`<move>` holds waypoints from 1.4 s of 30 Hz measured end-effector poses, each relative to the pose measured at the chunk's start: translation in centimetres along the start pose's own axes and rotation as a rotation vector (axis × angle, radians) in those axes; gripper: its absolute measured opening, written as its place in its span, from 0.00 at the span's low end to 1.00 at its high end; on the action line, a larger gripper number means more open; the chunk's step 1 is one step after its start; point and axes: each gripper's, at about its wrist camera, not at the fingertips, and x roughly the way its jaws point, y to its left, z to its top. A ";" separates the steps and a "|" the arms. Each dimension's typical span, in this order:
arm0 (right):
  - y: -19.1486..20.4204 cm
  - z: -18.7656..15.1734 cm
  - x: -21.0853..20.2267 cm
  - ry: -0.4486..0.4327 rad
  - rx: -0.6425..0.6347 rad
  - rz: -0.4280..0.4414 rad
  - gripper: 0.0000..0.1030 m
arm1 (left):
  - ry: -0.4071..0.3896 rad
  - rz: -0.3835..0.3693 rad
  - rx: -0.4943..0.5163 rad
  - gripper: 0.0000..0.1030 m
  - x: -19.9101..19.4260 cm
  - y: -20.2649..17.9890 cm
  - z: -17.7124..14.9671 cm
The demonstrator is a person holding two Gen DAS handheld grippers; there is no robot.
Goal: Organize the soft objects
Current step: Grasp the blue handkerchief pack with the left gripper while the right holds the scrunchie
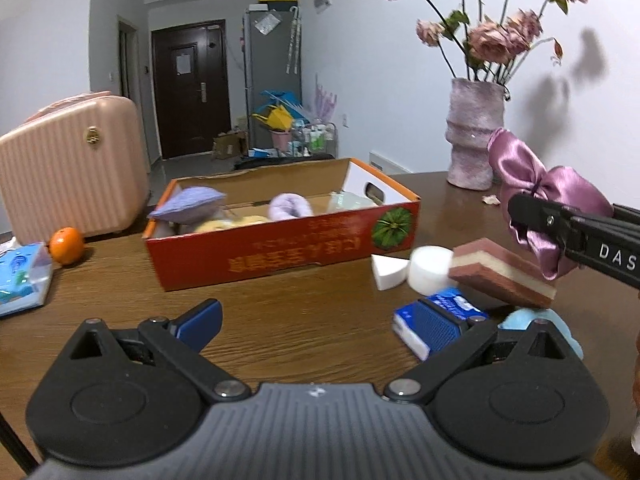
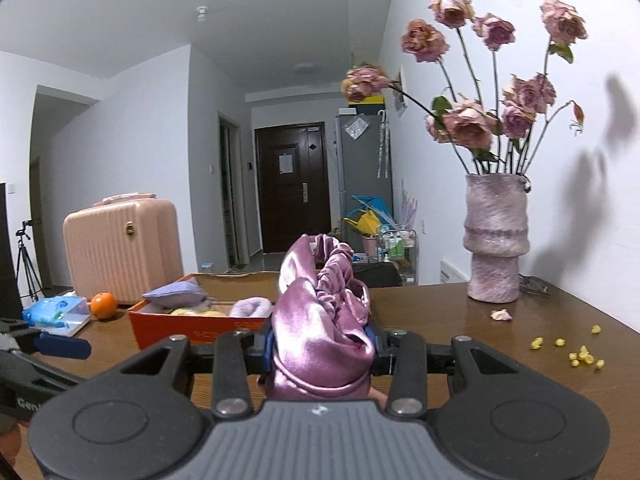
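Note:
My right gripper (image 2: 320,350) is shut on a pink satin scrunchie (image 2: 320,320) and holds it above the table; it also shows in the left wrist view (image 1: 536,200). My left gripper (image 1: 332,320) is open and empty, low over the wooden table (image 1: 280,312). An orange cardboard box (image 1: 280,252) holds a purple cushion (image 1: 188,204), a lilac plush ring (image 1: 290,206) and yellow soft things. A layered pink sponge (image 1: 504,272), a white round sponge (image 1: 430,270), a white wedge sponge (image 1: 386,272), a blue tissue pack (image 1: 432,324) and a light blue plush (image 1: 560,324) lie to the right.
A pink vase with dried roses (image 1: 474,136) stands at the back right. A pink suitcase (image 1: 72,168), an orange (image 1: 66,245) and a wet-wipe pack (image 1: 24,280) are at the left. Yellow crumbs (image 2: 580,354) and a petal (image 2: 501,315) lie on the table at the right.

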 end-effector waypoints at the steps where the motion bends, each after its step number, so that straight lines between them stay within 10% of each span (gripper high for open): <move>1: -0.3 0.0 0.0 0.001 0.002 -0.004 0.38 | 0.006 -0.004 0.003 1.00 0.3 -0.4 0.0; 37: -6.1 -0.2 1.2 0.042 0.024 -0.079 0.38 | 0.192 0.011 -0.007 1.00 11.2 -10.2 -0.7; 42: -6.2 -0.5 1.6 0.056 0.025 -0.084 0.38 | 0.201 -0.028 -0.029 0.83 11.3 -9.7 -0.9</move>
